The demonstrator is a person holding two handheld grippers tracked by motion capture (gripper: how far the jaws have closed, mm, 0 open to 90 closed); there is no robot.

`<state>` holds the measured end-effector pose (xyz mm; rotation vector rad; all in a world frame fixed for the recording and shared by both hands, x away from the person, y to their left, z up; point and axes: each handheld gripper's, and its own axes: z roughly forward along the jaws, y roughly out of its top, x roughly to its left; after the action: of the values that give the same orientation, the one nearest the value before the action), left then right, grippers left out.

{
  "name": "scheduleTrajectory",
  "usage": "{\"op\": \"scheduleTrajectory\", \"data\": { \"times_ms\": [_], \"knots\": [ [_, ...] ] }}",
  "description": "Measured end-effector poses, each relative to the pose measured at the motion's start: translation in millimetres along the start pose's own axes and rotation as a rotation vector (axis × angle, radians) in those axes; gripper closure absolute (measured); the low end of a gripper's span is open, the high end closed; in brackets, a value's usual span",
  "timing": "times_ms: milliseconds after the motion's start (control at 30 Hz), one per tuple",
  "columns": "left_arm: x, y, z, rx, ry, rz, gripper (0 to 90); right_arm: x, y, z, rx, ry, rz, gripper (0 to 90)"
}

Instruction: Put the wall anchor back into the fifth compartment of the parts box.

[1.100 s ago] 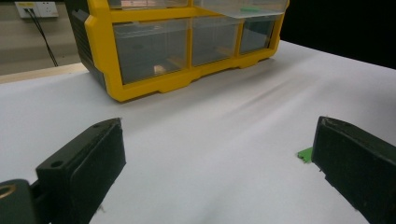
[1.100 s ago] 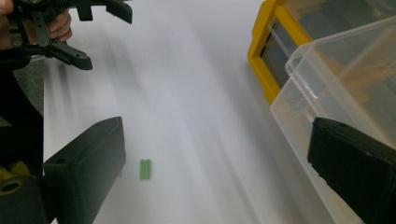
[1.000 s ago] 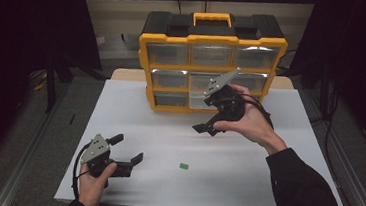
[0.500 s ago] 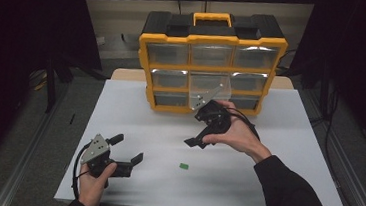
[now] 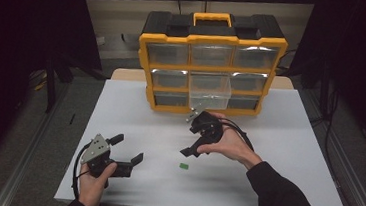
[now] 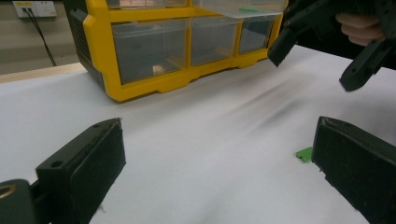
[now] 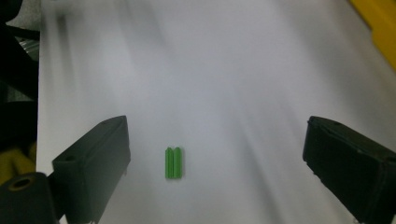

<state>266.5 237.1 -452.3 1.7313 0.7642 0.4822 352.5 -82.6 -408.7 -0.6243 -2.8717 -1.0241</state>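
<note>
Small ribbed green plastic piece (image 7: 173, 163) flat on matte white table (image 5: 286, 157), right gripper (image 5: 193, 146) above it, black blocky jaws apart, left gripper (image 5: 129, 153) jaws apart, yellow plastic organizer (image 5: 209, 65) with clear drawers behind.

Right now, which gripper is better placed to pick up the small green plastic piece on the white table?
Right. The right gripper hangs open just above the small green plastic piece; the left gripper sits farther off.

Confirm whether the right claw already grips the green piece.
No: the right claw is open, with the green piece lying untouched on the table between its jaws.
</note>
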Motion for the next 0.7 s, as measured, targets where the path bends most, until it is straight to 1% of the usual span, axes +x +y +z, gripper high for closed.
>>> {"op": "scheduleTrajectory", "data": {
  "times_ms": [33, 67, 133, 200, 233, 300, 333, 367, 433, 500, 533, 567, 600, 633, 667, 700],
  "knots": [
    [0.1, 0.0, -0.2, 0.002, 0.000, 0.002, 2.8, -1.2, -1.0, 3.4, 0.007, 0.005, -0.007, 8.7],
    [0.1, 0.0, -0.1, 0.001, 0.000, 0.002, 2.8, -0.3, -1.9, 5.9, 0.027, 0.010, 0.012, 8.9],
    [-0.4, -0.2, 0.5, -0.002, -0.004, -0.007, 2.8, -1.0, -2.8, 11.6, 0.055, 0.014, 0.017, 9.9],
    [-0.4, -0.1, 0.5, -0.002, -0.004, -0.007, 2.8, -1.2, -2.3, 16.1, 0.071, 0.025, 0.015, 11.3],
    [-0.4, -0.1, 0.4, -0.002, -0.004, -0.006, 2.8, -1.0, -1.6, 17.1, 0.094, 0.031, 0.010, 12.7],
    [-0.3, -0.1, 0.4, -0.002, -0.004, -0.006, 2.7, -0.2, -0.1, 20.6, 0.115, 0.039, 0.003, 14.2],
    [-0.3, -0.1, 0.5, -0.001, -0.004, -0.007, 2.8, 0.7, 0.4, 22.7, 0.128, 0.039, 0.012, 15.8],
    [-0.4, -0.1, 0.5, -0.001, -0.003, -0.007, 2.8, -0.3, 0.5, 24.7, 0.147, 0.043, 0.001, 17.2],
    [-0.5, -0.1, 0.5, -0.002, -0.004, -0.007, 2.8, -1.2, 0.4, 29.0, 0.166, 0.048, 0.010, 17.7],
    [0.0, -0.3, 0.6, -0.004, -0.010, -0.007, 2.8, -2.5, -0.1, 33.0, 0.190, 0.053, 0.003, 20.9],
    [0.0, -0.3, 0.6, -0.002, -0.009, -0.008, 2.8, -2.2, -0.3, 34.0, 0.200, 0.060, 0.010, 22.4],
    [0.0, -0.3, 0.7, -0.001, -0.009, -0.008, 2.8, -2.7, -0.5, 35.6, 0.210, 0.060, 0.003, 24.3],
    [0.0, -0.3, 0.7, 0.000, -0.008, -0.007, 2.8, -2.3, -0.4, 36.4, 0.228, 0.055, 0.013, 25.2],
    [-0.3, -0.2, 0.6, 0.002, -0.004, -0.007, 2.8, -2.7, -0.8, 37.7, 0.237, 0.058, 0.017, 26.5],
    [0.2, -0.3, 0.7, 0.000, -0.009, -0.005, 2.8, -3.6, -0.8, 38.4, 0.252, 0.059, 0.014, 27.4],
    [0.0, -0.3, 0.7, -0.001, -0.009, -0.008, 2.8, -4.4, -0.6, 39.0, 0.258, 0.051, 0.018, 27.9]
  ]
}}
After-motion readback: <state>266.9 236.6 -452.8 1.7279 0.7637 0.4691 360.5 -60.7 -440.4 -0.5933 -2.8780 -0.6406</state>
